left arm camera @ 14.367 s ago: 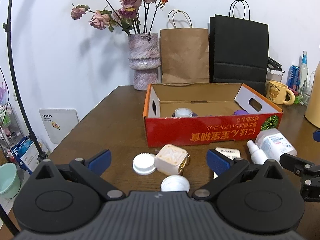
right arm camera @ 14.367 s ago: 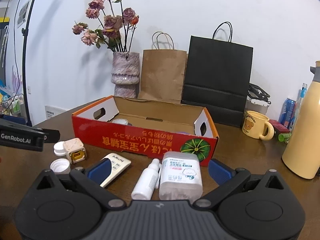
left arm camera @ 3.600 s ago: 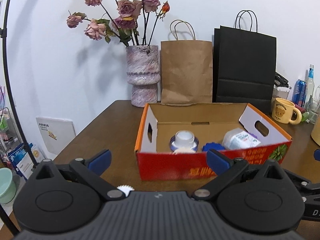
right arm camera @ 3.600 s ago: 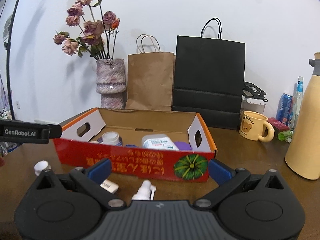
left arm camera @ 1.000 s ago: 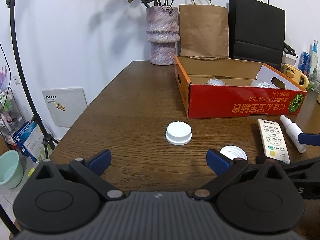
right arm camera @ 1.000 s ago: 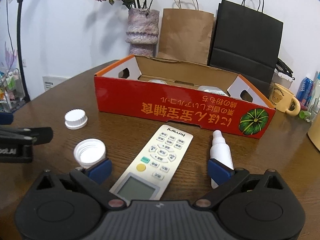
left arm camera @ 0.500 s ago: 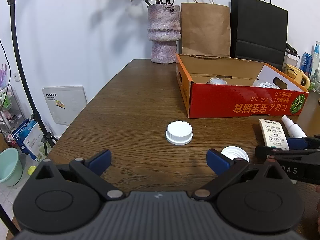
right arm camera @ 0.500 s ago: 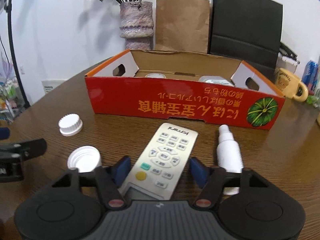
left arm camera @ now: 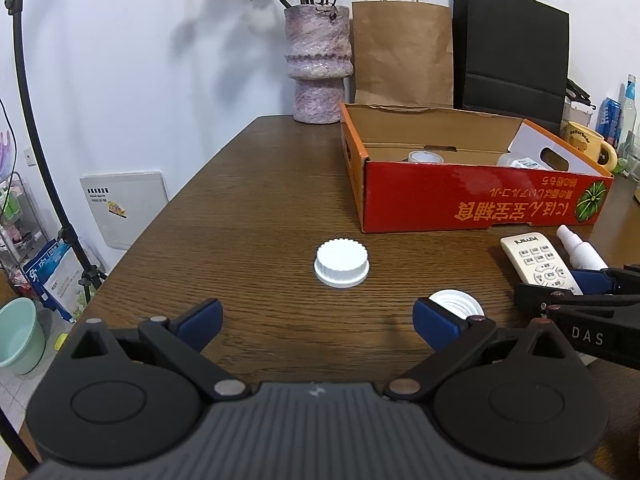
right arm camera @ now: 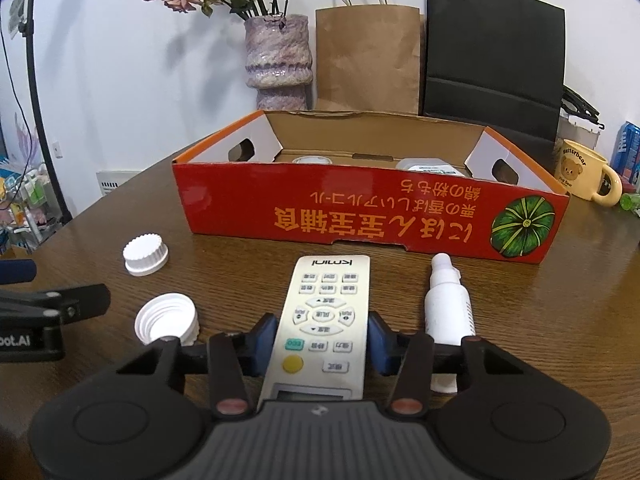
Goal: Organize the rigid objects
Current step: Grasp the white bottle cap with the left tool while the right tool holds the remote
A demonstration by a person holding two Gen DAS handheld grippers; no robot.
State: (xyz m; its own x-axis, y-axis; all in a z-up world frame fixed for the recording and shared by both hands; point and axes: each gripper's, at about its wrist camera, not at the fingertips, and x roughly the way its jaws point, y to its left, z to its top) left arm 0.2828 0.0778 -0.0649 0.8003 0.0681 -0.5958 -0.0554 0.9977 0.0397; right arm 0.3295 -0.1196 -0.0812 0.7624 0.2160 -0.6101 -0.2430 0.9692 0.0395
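Right gripper [right arm camera: 320, 340] is closing its jaws on the white remote control [right arm camera: 326, 316]; a second ago I was seeing those jaws spread wide with the remote lying loose between them, and now the blue pads [right arm camera: 264, 338] are sitting right against its two long edges, about level with the round arrow keys. From the left wrist view I am seeing the same gripper [left arm camera: 576, 284] coming in from the right, its tips at the remote [left arm camera: 538, 262].

Left gripper [left arm camera: 318, 318] is hanging wide open over the wooden table [left arm camera: 248, 208] with nothing between its pads, just as it was a second ago; the ribbed white cap [left arm camera: 341, 264] is lying ahead of it, and the upturned white lid [left arm camera: 456, 304] is sitting just beside its right pad.

I am reading the remote as flat on the table, buttons up, its brand end pointing toward the red cardboard box [right arm camera: 360, 216], near the box's front wall but apart from it. A white spray bottle [right arm camera: 448, 308] is lying just beside it on the right, and the yellow button and small screen are nearest to me
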